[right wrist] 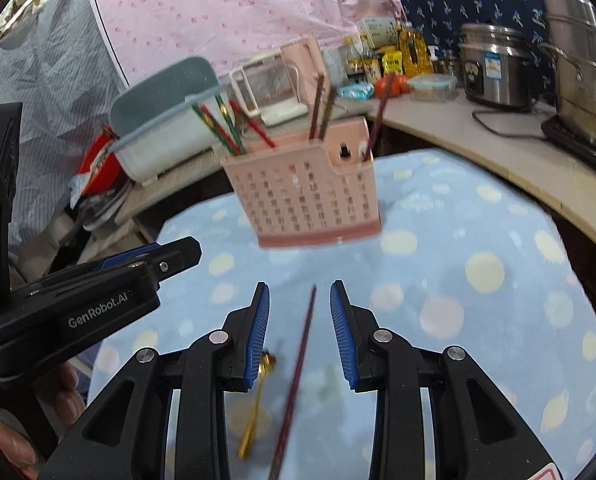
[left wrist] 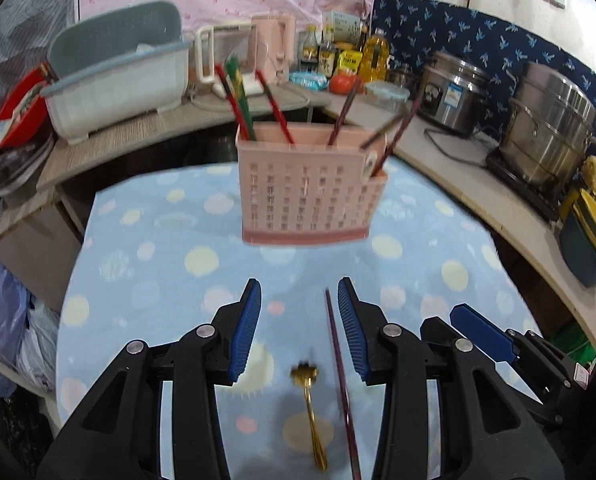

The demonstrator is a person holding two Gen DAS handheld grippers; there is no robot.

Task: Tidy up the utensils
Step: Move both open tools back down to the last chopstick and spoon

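A pink slotted utensil holder [left wrist: 311, 192] stands on the blue dotted cloth [left wrist: 158, 248] and holds several chopsticks. It also shows in the right wrist view [right wrist: 305, 196]. A gold fork [left wrist: 311, 412] and a dark red chopstick [left wrist: 339, 380] lie on the cloth between the open jaws of my left gripper [left wrist: 299, 320]. My right gripper [right wrist: 299, 316] is open and empty above the same chopstick [right wrist: 298, 368] and fork [right wrist: 256, 404]. The right gripper [left wrist: 481, 336] shows beside the left one; the left gripper [right wrist: 110, 280] shows at the left of the right wrist view.
A counter [left wrist: 457, 152] curves behind the table with a grey dish bin [left wrist: 114, 80], pink kettle [left wrist: 274, 44], bottles [left wrist: 345, 56], a rice cooker [left wrist: 449, 92] and a steel pot [left wrist: 549, 132]. A dark gap [left wrist: 146, 152] separates table and counter.
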